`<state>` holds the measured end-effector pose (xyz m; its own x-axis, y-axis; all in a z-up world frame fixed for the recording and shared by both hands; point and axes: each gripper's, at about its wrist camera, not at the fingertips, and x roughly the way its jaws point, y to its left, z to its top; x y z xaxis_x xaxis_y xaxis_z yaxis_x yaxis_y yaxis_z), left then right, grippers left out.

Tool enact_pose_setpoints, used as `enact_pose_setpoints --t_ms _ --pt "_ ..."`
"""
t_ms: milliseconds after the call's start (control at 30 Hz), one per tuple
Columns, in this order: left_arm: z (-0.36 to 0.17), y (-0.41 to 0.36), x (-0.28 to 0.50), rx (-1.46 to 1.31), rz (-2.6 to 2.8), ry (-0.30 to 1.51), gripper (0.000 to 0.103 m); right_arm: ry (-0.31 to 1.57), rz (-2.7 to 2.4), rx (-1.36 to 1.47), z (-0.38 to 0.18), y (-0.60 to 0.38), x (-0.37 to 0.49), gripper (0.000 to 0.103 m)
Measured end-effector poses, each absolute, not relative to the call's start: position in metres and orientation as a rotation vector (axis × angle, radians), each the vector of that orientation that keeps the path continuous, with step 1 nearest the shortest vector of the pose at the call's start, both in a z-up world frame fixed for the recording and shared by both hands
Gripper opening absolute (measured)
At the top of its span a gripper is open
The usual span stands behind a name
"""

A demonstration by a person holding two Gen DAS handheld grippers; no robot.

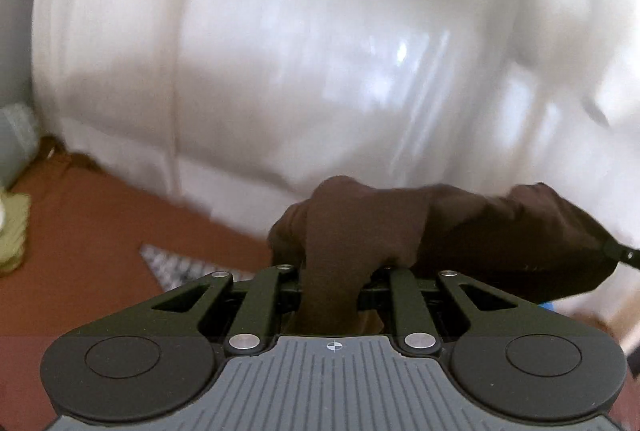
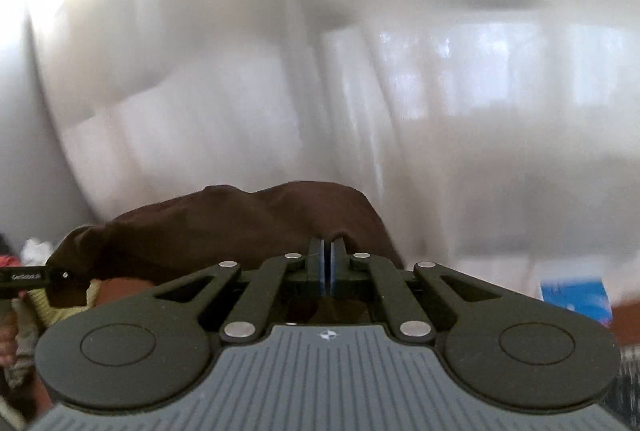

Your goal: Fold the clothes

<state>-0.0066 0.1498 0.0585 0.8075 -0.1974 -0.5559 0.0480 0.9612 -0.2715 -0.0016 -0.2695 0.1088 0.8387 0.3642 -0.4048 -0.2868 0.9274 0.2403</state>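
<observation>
Brown garment [image 1: 400, 231] hangs in the air between our two grippers, stretched across both wrist views in front of a blurred white cabinet [image 1: 280, 71]. It is off the orange surface [image 1: 100, 231] below, near whose left edge a pale green cloth [image 1: 12, 231] lies.

Progress: we see no finished crease; the cloth bunches loosely, and no folded pile shows. This fits either a lift for spreading or a carry between folds; the pictures do not settle which.

Left gripper [image 1: 332, 283]: a thick wad of fabric passes between the fingers, which are hidden under it; jaws drawn in and pinching that wad. Right gripper [image 2: 327, 263]: blue pads pressed almost together, nipping a thin edge of the garment at the tips.
</observation>
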Motion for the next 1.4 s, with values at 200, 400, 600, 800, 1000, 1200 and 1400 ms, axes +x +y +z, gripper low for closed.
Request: enact_pose_setpoints --t_ms 200,400,600,800,1000,1200,1400 --pt "-0.022 0.160 -0.081 -0.217 -0.121 0.953 0.012 0.800 0.334 0.198 0.022 -0.274 -0.085 0.003" --pt "-0.105 0.157 -0.129 -0.171 -0.071 1.165 0.012 1.155 0.283 0.232 -0.084 -0.268 -0.132 0.000" --pt "-0.139 0.171 -0.144 -0.201 0.007 1.217 0.023 1.258 0.271 0.167 -0.122 -0.269 -0.147 0.000" --pt "-0.116 0.172 -0.151 -0.176 0.037 1.185 0.056 1.214 0.273 0.128 -0.123 -0.281 -0.130 0.004" --pt "-0.085 0.171 -0.160 -0.128 0.052 1.131 0.074 1.127 0.318 0.094 -0.112 -0.278 -0.098 0.022" --pt "-0.055 0.173 -0.168 -0.088 0.074 1.062 0.080 1.115 0.397 0.059 -0.115 -0.266 -0.078 0.032" --pt "-0.032 0.184 -0.115 -0.065 0.065 0.914 0.084 1.102 0.431 0.056 -0.112 -0.249 -0.064 0.032"
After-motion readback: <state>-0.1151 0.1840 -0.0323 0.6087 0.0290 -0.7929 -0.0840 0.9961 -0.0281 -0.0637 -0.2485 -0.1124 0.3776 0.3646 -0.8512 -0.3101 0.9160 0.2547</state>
